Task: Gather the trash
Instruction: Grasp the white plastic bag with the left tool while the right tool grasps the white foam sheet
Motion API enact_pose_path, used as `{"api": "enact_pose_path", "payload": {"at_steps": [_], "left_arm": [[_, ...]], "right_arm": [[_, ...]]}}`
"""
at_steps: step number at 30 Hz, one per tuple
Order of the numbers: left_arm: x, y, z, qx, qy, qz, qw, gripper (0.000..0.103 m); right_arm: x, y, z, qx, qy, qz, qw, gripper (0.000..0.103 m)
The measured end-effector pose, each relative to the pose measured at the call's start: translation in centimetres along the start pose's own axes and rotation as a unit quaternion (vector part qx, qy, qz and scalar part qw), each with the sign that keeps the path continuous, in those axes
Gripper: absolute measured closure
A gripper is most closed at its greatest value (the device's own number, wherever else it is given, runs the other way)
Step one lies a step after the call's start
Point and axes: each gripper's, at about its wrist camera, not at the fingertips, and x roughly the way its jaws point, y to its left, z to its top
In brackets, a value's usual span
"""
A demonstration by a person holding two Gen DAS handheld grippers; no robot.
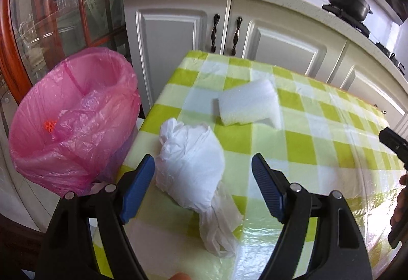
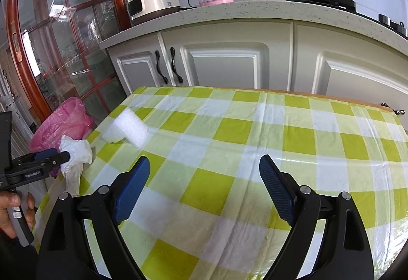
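Bright, even daylight fills both views, and shadows are faint. Glare streaks the glossy checked tablecloth point(image 1: 301, 142) at the right and near edges, and reflections wash over the glass door point(image 2: 63, 45) on the left. Fisheye distortion bends the cabinet fronts point(image 2: 229, 63), with black vignetting at the corners. Focus is mostly sharp, softening slightly at the edges

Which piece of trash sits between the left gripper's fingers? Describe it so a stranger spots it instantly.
Start at the table with the green-and-white checked cloth and go to its edge nearest the bin with the pink liner. There, between the open fingers of the left gripper, lies a crumpled white plastic bag. Unlike the white foam block beyond it, it is wrinkled, shapeless and thin.
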Motion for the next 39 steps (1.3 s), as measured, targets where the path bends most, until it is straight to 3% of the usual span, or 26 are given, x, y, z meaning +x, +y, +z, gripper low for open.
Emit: {"api": "enact_pose_path", "payload": {"at_steps": [6, 10, 14, 32, 39], "left_arm": [[1.6, 0.4, -0.1, 0.005, 0.02, 0.004, 0.9998, 0.029], [2.4, 0.5, -0.3, 0.006, 0.031, 0.006, 0.9995, 0.054], [2.5, 0.6, -0.3, 0.007, 0.029, -0.003, 0.9996, 0.062], [-0.1, 1.2, 2.0, 0.01, -0.018, -0.018, 0.9996, 0.066], [0.2, 1.7, 2.3, 0.009, -0.018, -0.02, 0.9996, 0.066]], "right_arm": [[1.0, 1.5, 0.2, -0.017, 0.008, 0.005, 1.0, 0.019], [1.6, 2.7, 0.6, -0.028, 0.013, 0.01, 0.999, 0.019], [2.3, 3.9, 1.1, -0.041, 0.014, 0.014, 0.999, 0.019], [10.4, 12.0, 4.6, -0.096, 0.043, 0.074, 0.992, 0.019], [13.8, 13.7, 5.7, -0.163, 0.061, 0.114, 0.978, 0.019]]}}
